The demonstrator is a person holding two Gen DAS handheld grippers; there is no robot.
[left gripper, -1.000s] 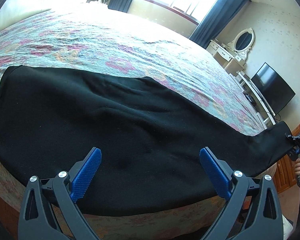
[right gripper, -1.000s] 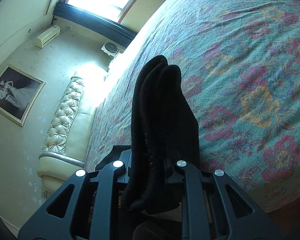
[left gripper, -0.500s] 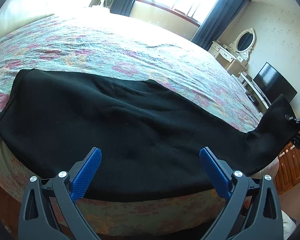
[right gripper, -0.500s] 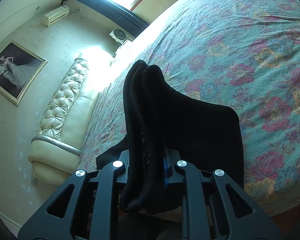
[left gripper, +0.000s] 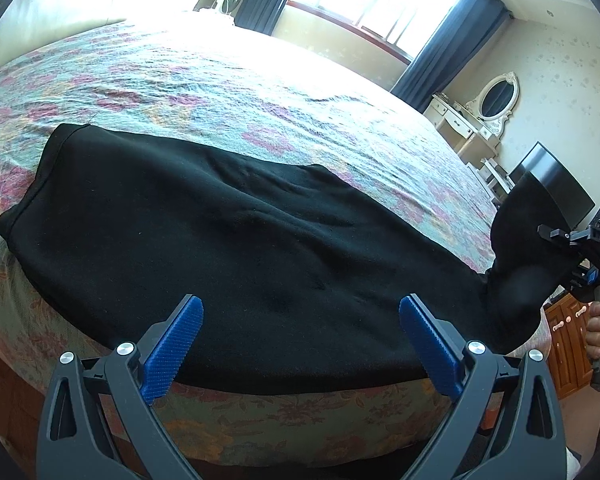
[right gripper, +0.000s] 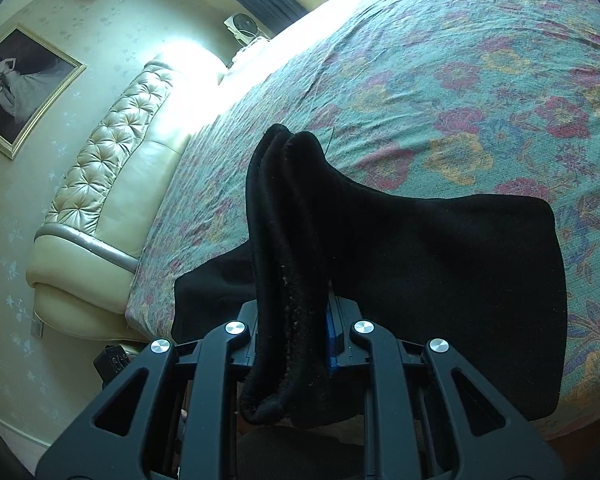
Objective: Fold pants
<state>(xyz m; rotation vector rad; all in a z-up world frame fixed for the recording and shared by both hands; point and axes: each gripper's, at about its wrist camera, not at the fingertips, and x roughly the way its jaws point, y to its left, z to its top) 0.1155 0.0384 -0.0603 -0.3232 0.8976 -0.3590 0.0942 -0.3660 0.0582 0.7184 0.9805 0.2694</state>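
The black pants (left gripper: 240,248) lie long across the near edge of the bed (left gripper: 260,92) on its flowered cover. The left gripper (left gripper: 300,320) hangs above them with its blue fingers (left gripper: 172,344) spread wide and holding nothing. The right gripper (right gripper: 292,332) is closed tight on the bunched leg end, lifted off the bed

Black pants (left gripper: 236,240) lie lengthwise along the bed's near edge, legs stacked, waistband end flat at left; the bunched cuff end (right gripper: 292,240) is lifted off the cover
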